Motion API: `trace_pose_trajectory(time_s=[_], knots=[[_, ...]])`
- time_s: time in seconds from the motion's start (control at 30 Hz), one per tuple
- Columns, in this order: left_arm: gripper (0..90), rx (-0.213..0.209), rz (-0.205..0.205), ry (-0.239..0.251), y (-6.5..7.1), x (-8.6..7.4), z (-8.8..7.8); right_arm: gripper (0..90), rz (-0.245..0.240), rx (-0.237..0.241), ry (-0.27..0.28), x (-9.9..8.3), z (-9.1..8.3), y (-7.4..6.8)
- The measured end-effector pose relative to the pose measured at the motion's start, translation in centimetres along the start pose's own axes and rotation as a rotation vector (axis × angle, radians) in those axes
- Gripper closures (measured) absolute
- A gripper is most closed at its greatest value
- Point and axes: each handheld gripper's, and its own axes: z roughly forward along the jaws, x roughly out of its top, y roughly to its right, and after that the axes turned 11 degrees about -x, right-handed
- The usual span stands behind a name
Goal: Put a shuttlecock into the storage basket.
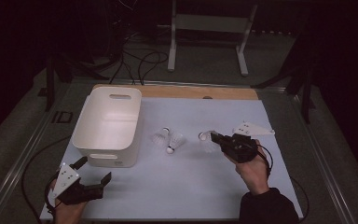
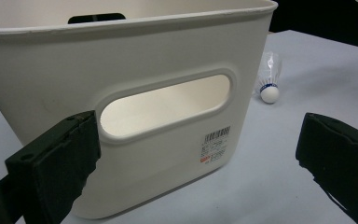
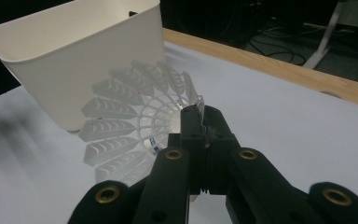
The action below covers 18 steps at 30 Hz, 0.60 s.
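My right gripper (image 1: 216,138) has its fingers clamped on a shuttlecock's (image 3: 130,116) skirt rim, just above the bench (image 1: 186,186) (right of two loose ones). Left gripper (image 1: 95,169) sits wide open by the white bin (image 1: 107,123).

Shuttlecocks (image 1: 169,139) right of bin (image 1: 103,140) (close).

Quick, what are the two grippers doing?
Left gripper: open, holding nothing, beside the bin.
Right gripper: closed on a shuttlecock.
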Motion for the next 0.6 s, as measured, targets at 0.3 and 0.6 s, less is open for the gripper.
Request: trace_pose_trajectory(time_s=[0.3,0.6], knots=[[0.6,0.001,0.001,-0.001,0.0,0.0,0.0,88.5,0.013,0.008,0.002,0.6,0.1,-0.3],[0.6,0.002,0.001,-0.001,0.0,0.0,0.0,88.5,0.004,0.017,0.011,1.4,0.2,-0.6]])
